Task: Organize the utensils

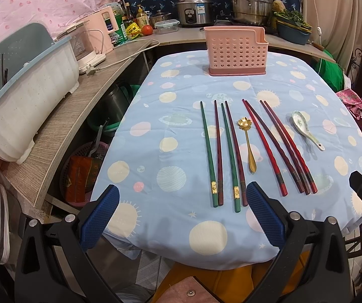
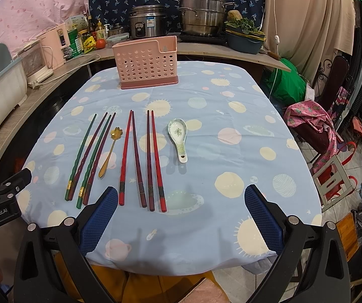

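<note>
Covering the desk (image 2: 231, 136), a planet-print blue cloth carries chopsticks (image 2: 140, 159) mid-frame, while both tongs (image 1: 182, 216) (image 2: 181, 217) gape empty at bottom.

We see a desk (image 1: 140, 227) under a blue cloth (image 1: 181, 151); on it lie chopsticks (image 1: 231, 156), a gold spoon (image 1: 248, 144), a white spoon (image 1: 304, 128); a pink holder (image 1: 235, 50) stands at its far end.
</note>
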`<state>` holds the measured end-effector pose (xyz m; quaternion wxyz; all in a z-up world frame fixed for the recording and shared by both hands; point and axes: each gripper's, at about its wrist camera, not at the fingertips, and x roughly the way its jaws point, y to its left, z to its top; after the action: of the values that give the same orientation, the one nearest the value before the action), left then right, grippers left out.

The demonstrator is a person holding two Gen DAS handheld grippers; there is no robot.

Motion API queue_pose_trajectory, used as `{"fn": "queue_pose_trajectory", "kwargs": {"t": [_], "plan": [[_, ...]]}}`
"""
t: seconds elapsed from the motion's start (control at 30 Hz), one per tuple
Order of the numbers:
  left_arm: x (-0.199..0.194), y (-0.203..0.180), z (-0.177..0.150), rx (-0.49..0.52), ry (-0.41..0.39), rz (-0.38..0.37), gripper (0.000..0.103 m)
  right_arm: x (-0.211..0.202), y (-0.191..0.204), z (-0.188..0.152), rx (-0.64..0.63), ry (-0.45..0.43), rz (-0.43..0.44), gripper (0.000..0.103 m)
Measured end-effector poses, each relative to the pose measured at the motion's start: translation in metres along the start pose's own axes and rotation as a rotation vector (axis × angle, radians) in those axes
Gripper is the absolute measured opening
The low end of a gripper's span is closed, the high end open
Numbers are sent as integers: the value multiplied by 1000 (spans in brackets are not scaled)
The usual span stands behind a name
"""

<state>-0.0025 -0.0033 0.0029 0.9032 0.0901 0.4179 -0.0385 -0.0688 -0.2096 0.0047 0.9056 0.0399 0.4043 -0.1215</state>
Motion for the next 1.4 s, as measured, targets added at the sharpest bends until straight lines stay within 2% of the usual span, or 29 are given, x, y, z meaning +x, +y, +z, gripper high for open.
{"fn": "queue_pose_trajectory", "kwargs": {"t": [0.83,1.2,1.4], "plan": [[1,0,0,-1,2,-2,96,0,0,0,1,0,2,96],[32,4,-7,-55,82,-56,96,8,2,-1,14,23,2,96],[58,8,-3,-75,125,-73,91,23,-4,0,23,50,6,96]]}}
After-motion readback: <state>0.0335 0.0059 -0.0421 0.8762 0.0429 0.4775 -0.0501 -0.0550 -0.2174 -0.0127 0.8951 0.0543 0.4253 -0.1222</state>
